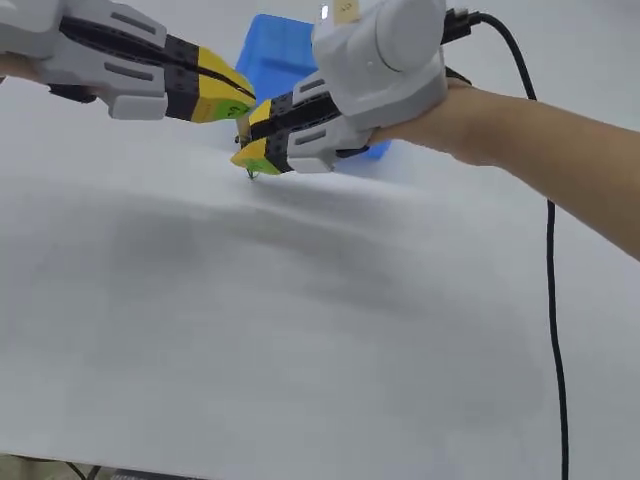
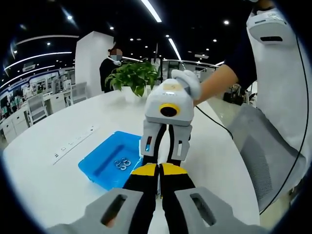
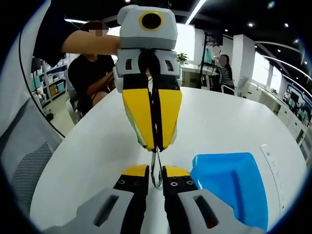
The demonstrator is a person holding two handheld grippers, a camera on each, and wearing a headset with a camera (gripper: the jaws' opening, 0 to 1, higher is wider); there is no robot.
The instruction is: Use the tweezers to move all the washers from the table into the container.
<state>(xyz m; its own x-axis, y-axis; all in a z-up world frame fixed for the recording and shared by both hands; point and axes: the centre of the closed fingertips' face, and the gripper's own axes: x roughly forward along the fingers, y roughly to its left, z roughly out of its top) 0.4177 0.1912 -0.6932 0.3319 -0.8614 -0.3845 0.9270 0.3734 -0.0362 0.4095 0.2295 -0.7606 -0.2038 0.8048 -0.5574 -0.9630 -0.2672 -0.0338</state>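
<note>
Regripping the tweezers (image 3: 155, 161), it seems, left gripper (image 3: 155, 145) and right gripper (image 3: 156, 171) both pinch them, jaws almost closed, low over the table (image 1: 300, 330) — tip load I cannot tell — while washers (image 2: 122, 163) lie in the far container (image 1: 268, 48); next, one gripper should release cleanly.

My headset camera looks forward and down across the white table (image 1: 300, 330) from close above, with the work in the upper left of its frame. The cameras on my left gripper (image 2: 158, 170) and right gripper (image 3: 155, 171) sit low over the tabletop, facing each other almost nose to nose. All three views share the blue container (image 1: 268, 52).
</note>
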